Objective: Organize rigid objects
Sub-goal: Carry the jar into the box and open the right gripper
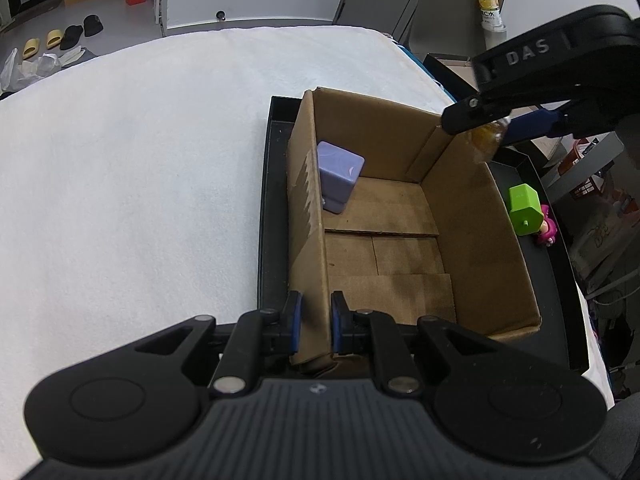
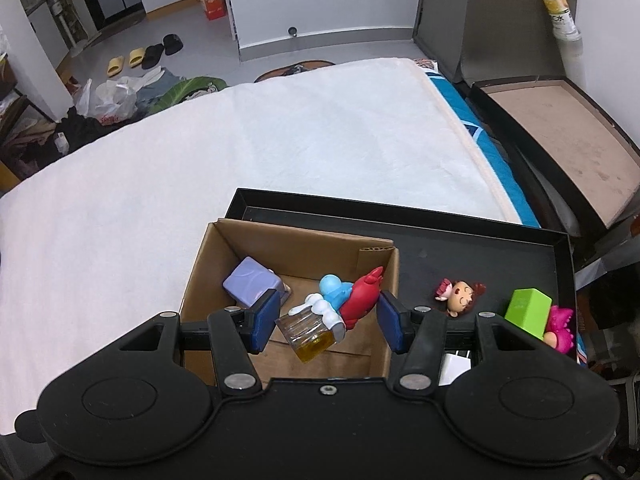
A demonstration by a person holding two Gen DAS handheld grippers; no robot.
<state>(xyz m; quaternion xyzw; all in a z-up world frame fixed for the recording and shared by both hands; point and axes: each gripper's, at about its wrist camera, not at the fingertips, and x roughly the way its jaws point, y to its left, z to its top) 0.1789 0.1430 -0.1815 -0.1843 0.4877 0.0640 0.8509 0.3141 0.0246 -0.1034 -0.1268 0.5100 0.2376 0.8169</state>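
An open cardboard box (image 1: 472, 216) (image 2: 208, 264) stands in a black tray (image 1: 266, 200) (image 2: 460, 256) on a white bed. A purple cube (image 1: 340, 176) (image 2: 250, 282) lies in the box's far left corner. My left gripper (image 1: 316, 320) is shut on the box's left wall. My right gripper (image 2: 326, 322) (image 1: 492, 128) is open over the box, with a small bottle of yellow liquid topped by a blue-and-red figure (image 2: 332, 306) (image 1: 486, 142) between its fingers, seemingly just let go. A green block (image 1: 526, 208) (image 2: 526, 310), a pink toy (image 1: 546, 232) (image 2: 560, 326) and a doll figure (image 2: 460, 298) lie in the tray right of the box.
The white bed cover (image 1: 140, 160) (image 2: 240, 152) spreads left and far. A brown-topped black stand (image 2: 560, 140) sits to the right, with a drink can (image 2: 558, 8) (image 1: 490, 6) behind. Slippers (image 2: 140, 56) and bags lie on the floor.
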